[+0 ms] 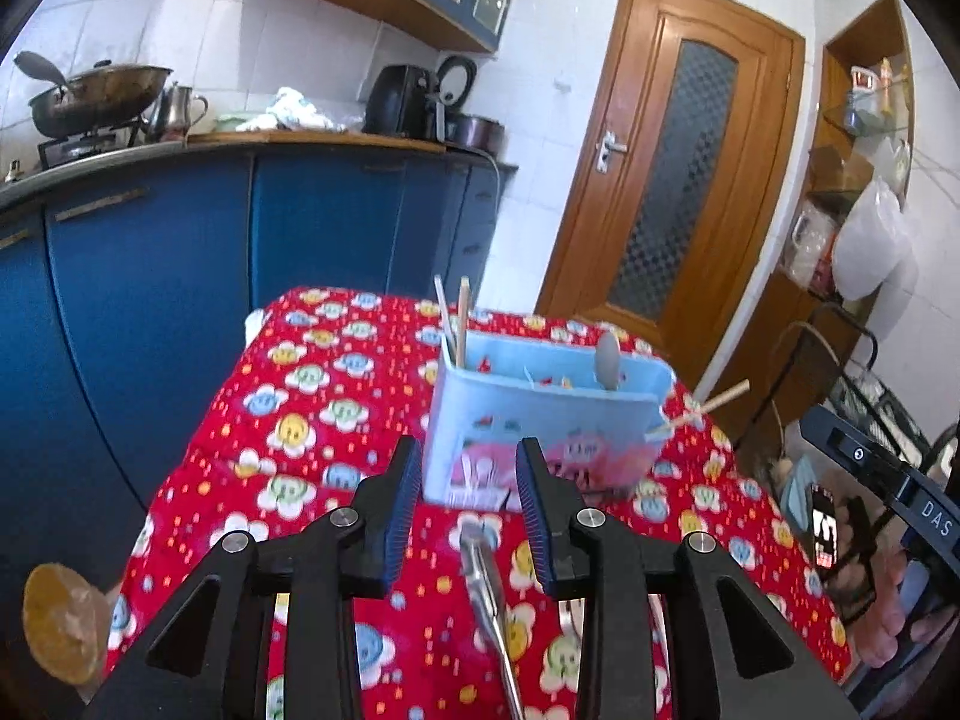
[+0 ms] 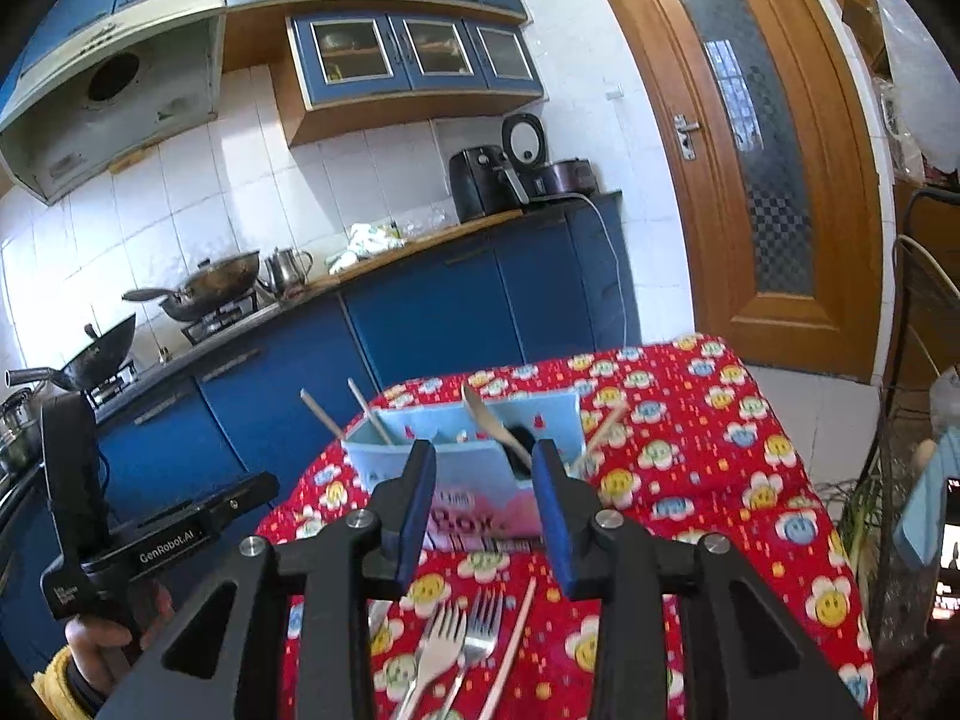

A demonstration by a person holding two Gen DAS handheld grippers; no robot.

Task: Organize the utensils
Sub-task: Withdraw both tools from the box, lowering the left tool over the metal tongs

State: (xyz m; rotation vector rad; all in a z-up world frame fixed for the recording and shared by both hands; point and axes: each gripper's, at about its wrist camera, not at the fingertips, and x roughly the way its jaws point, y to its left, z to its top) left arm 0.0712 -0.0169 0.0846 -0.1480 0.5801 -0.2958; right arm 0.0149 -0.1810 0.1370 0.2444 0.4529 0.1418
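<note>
We see the left claw [image 1: 467,483] spread wide, its blue pads [image 1: 403,516] apart and holding nothing; it hovers above the table [image 1: 240,420], aimed at the light blue utensil holder [image 1: 540,426]. A metal utensil [image 1: 489,594] lies on the cloth below the gap between the fingers, not touched; we cannot tell what kind it is. The right claw [image 2: 485,483] is likewise wide open and empty, raised over the table and pointed at the same holder from the near side. In the right wrist view we see the hand [image 2: 99,642] gripping the left device's handle.

Counting in the right wrist view: two forks [image 2: 462,642] lie side by side on the cloth, with one pale chopstick [image 2: 510,648] just beside them. In the holder, we count two chopsticks [image 2: 348,414] in the left compartment, one spoon [image 2: 489,417] leaning in the middle, and another chopstick [image 2: 603,429] tilting out at the right end.
</note>
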